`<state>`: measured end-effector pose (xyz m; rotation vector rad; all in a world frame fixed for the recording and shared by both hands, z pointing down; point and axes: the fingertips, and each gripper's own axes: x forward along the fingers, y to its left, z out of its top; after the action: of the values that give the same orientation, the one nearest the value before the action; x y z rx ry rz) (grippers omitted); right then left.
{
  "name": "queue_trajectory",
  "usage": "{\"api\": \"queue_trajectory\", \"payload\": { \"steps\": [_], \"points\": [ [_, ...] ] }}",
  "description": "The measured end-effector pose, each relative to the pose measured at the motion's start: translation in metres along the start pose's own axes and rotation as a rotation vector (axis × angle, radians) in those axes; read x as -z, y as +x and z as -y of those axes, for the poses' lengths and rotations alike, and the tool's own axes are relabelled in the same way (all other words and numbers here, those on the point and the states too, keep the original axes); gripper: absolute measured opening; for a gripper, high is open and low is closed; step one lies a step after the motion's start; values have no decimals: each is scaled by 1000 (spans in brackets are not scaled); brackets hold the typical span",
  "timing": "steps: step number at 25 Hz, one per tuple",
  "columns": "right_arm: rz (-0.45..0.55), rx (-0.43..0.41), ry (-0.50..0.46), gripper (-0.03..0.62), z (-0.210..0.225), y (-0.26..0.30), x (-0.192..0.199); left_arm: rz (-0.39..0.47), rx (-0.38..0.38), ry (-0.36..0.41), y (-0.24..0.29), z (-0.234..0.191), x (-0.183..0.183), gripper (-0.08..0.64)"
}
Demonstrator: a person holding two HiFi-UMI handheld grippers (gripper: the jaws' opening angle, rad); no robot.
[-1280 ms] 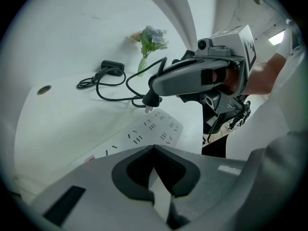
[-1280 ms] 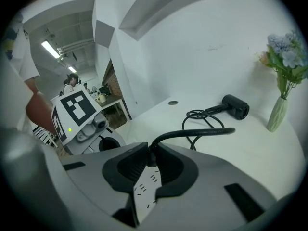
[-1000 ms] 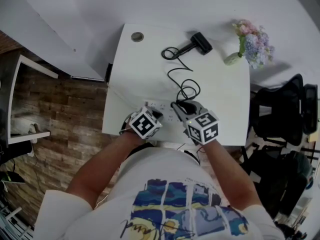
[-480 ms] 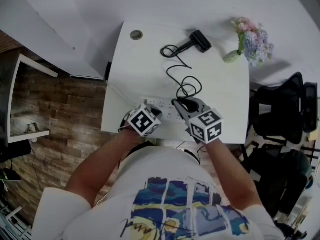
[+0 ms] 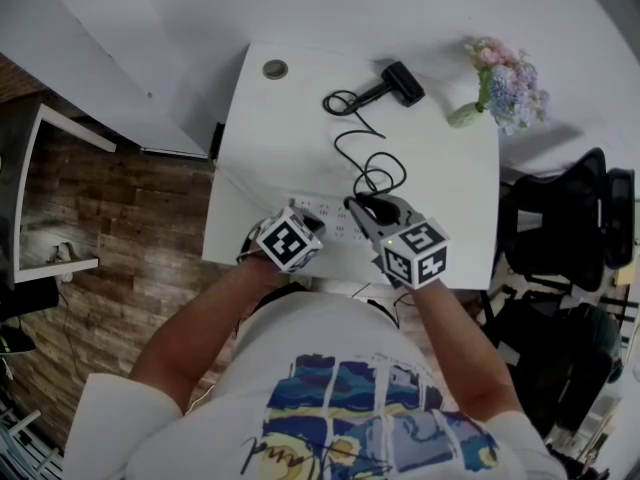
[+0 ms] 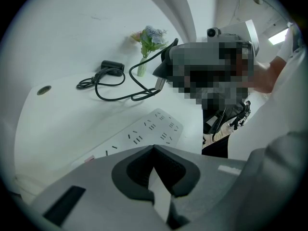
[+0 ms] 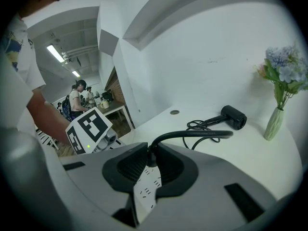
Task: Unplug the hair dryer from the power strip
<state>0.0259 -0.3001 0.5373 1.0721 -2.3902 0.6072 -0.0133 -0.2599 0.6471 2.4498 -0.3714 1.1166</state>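
Observation:
A black hair dryer [image 5: 402, 84] lies at the back of the white table [image 5: 290, 138]. Its black cable [image 5: 350, 138] loops toward me and ends in a black plug [image 5: 368, 208]. My right gripper [image 5: 365, 213] is shut on that plug [image 7: 152, 154], held just over the right end of the white power strip [image 5: 332, 220]. In the left gripper view the strip's [image 6: 144, 131] visible sockets stand empty. My left gripper [image 5: 312, 225] is shut, with its tips [image 6: 153, 150] at the strip's near edge and nothing between them.
A vase of flowers [image 5: 505, 83] stands at the table's back right corner. A round cable grommet [image 5: 274, 70] sits at the back left. A black chair [image 5: 575, 228] stands right of the table. The table's near edge runs just under both grippers.
The right gripper with the plug has edged slightly to the right and toward me. The left gripper and the strip have stayed put.

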Motion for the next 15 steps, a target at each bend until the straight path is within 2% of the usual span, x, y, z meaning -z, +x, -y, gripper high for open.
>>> {"api": "queue_trajectory", "payload": {
  "steps": [15],
  "points": [
    [23,5,14,57,1,-7,-5,4,-4,9,-1,-1,0,0]
  ]
}}
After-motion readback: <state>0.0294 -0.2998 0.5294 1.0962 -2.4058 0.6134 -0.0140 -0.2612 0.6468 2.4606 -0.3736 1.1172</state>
